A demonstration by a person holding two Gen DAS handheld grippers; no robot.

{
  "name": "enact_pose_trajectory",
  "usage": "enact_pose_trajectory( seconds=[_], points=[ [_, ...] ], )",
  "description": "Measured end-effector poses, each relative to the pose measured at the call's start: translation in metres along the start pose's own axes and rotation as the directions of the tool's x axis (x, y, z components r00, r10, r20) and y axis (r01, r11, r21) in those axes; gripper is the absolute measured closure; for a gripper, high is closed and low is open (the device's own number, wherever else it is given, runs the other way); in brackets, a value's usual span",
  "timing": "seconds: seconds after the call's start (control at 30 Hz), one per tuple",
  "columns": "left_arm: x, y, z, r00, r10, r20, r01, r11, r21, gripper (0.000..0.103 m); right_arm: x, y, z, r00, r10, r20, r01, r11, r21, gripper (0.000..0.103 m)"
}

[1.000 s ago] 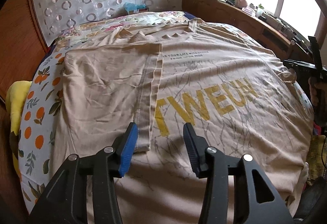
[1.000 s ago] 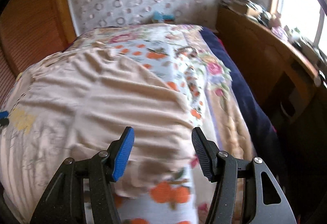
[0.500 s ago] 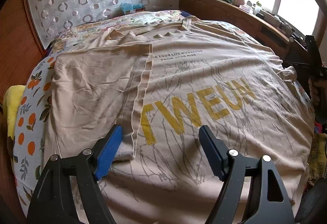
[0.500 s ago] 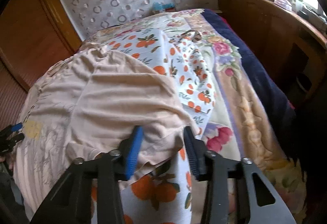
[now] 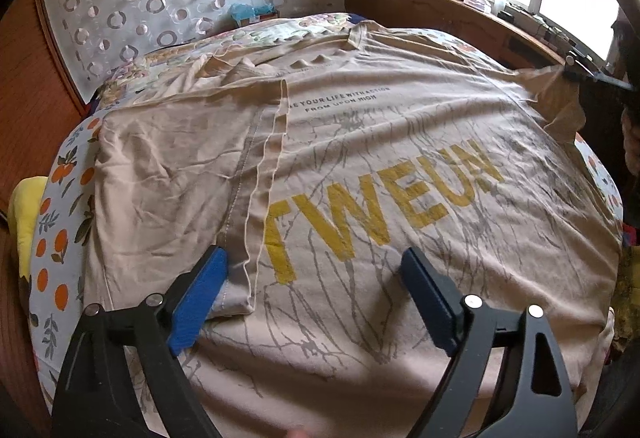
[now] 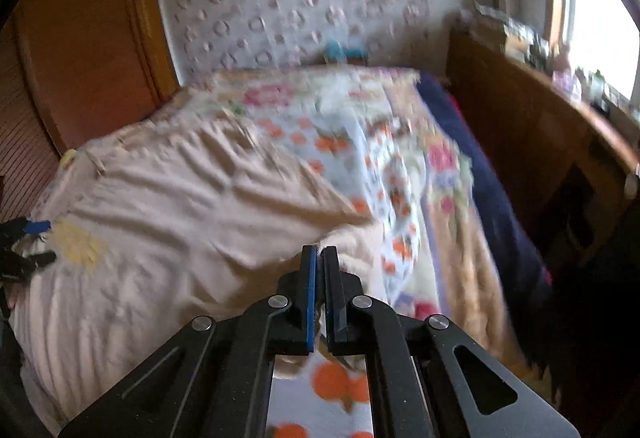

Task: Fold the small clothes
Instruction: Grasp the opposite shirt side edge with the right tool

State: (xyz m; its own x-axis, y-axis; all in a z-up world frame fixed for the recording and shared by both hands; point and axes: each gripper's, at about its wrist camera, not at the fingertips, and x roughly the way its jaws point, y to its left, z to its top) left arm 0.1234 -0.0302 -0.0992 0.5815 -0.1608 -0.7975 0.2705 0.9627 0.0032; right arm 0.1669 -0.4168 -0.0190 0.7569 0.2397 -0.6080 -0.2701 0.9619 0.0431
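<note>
Right gripper (image 6: 319,252) just closed, pinching T-shirt (image 5: 400,166) right edge; left gripper (image 5: 314,266) spread wider, near hem. Right-side fold can begin.

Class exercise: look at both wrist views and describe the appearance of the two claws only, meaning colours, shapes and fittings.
Both the left claw and right claw look alike: matte black angular frames with triangular cut-outs, round silver pivot screws, and flat blue ribbed pads lining the fingers. No cables or markings are visible.

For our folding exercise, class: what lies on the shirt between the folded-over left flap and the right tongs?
In the left wrist view, the T-shirt's printed front, with yellow lettering, spans from the flap to the right tongs.
</note>
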Motion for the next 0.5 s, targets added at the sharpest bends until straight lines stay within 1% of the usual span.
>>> enact_pose_trajectory(
  seconds=[0.13, 0.23, 0.33, 0.4, 0.5],
  points=[
    [0.000, 0.000, 0.000, 1.000, 0.001, 0.000, -0.001, 1.000, 0.001, 0.014, -0.008, 0.039, 0.019, 0.996, 0.085, 0.041, -0.082, 0.995, -0.064, 0.100],
    [0.000, 0.000, 0.000, 1.000, 0.000, 0.000, 0.000, 1.000, 0.001, 0.014, -0.006, 0.070, 0.024, 0.985, 0.170, 0.042, -0.165, 0.981, -0.102, 0.100],
    [-0.001, 0.000, 0.000, 1.000, 0.000, 0.002, 0.000, 1.000, -0.001, 0.014, 0.006, 0.104, 0.026, 0.971, 0.237, 0.023, -0.231, 0.962, -0.146, 0.100],
    [-0.003, 0.001, 0.000, 1.000, 0.005, 0.009, -0.005, 1.000, -0.009, 0.014, 0.015, 0.121, 0.022, 0.964, 0.265, 0.002, -0.260, 0.950, -0.170, 0.100],
    [-0.010, 0.004, -0.002, 0.999, 0.013, 0.034, -0.011, 0.999, -0.034, 0.014, 0.034, 0.133, 0.019, 0.966, 0.258, -0.028, -0.258, 0.946, -0.194, 0.100]
  ],
)
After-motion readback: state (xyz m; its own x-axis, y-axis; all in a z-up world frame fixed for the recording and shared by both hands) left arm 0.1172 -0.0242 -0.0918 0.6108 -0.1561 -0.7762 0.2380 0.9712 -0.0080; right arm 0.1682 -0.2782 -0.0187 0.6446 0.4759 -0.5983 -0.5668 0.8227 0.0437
